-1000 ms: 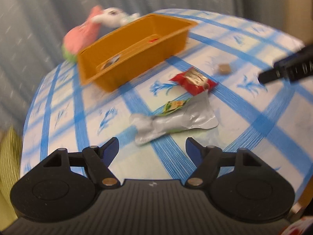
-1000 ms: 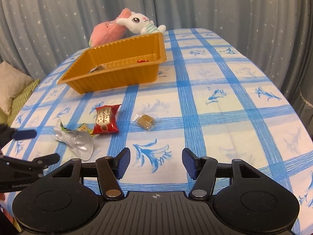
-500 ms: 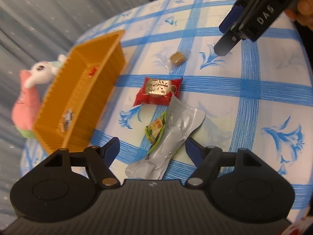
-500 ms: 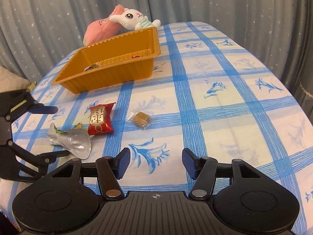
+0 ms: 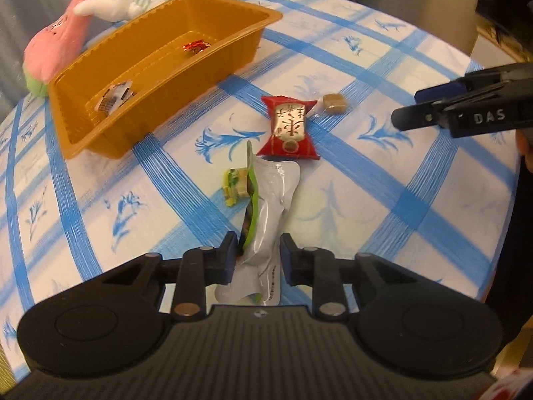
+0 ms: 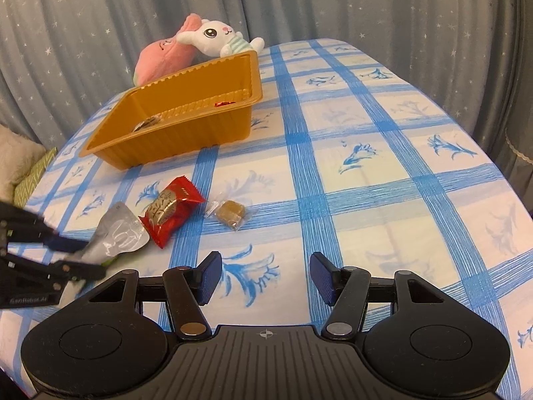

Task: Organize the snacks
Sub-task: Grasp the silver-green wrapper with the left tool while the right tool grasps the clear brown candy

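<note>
At the far left lean two soft plush toys: a pink one [image 5: 56, 45] and a white rabbit [image 5: 113, 0], both against the back rim of the tray [image 5: 100, 133]. The tray is a single orange-brown moulded plastic trough, rectangular, with ribbed walls and a flat lip; it stands on the tabletop [image 5: 383, 200], which wears a smooth cloth of white squares, blue bands and blue flower prints. Two wrapped sweets lie in the tray: a pale one [image 5: 115, 98] near its near end and a red foil one [image 5: 196, 46] further along.

In front of the tray, the left tongs [image 5: 256, 255] are closing on the near end of a crinkled silver foil pouch [image 5: 273, 206], whose green-edged flap stands up on one side; the pouch lies between the pads and reaches away toward the other snacks. A small green-and-yellow sweet [image 5: 235, 186] lies just beside it. Beyond, a glossy red pillow pack [image 5: 289, 130] with a gold label touches the pouch's far end. Next comes one brown cube in clear wrap [image 5: 334, 104].

The right tongs [image 6: 265, 278] stand half open over bare cloth, holding nothing.
</note>
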Tool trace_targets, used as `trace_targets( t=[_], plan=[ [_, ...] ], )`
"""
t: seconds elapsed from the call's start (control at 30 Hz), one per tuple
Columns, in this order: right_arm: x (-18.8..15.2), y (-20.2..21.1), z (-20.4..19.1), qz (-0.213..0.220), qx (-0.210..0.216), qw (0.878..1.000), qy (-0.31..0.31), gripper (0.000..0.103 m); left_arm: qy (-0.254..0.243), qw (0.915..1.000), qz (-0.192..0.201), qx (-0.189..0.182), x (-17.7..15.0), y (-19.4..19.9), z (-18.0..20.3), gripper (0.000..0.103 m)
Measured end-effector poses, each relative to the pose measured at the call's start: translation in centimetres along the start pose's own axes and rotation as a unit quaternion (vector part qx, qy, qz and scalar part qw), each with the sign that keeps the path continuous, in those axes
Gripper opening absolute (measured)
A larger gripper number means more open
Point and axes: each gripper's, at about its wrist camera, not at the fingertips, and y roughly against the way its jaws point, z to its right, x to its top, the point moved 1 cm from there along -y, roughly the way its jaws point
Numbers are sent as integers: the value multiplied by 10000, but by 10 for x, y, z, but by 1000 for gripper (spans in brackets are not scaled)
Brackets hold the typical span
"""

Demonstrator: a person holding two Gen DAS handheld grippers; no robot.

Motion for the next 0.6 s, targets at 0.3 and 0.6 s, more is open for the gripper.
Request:
trace_targets(
  t=[0.3,0.6],
  plan=[
    [4,-2,-3,26,-3,10000,89,59,-177,9991,383,-75,0,-7,4,26],
    [16,-17,-13,85,81,9983,565,59,308,9980,546,-40,-6,2,8,23]
  ],
)
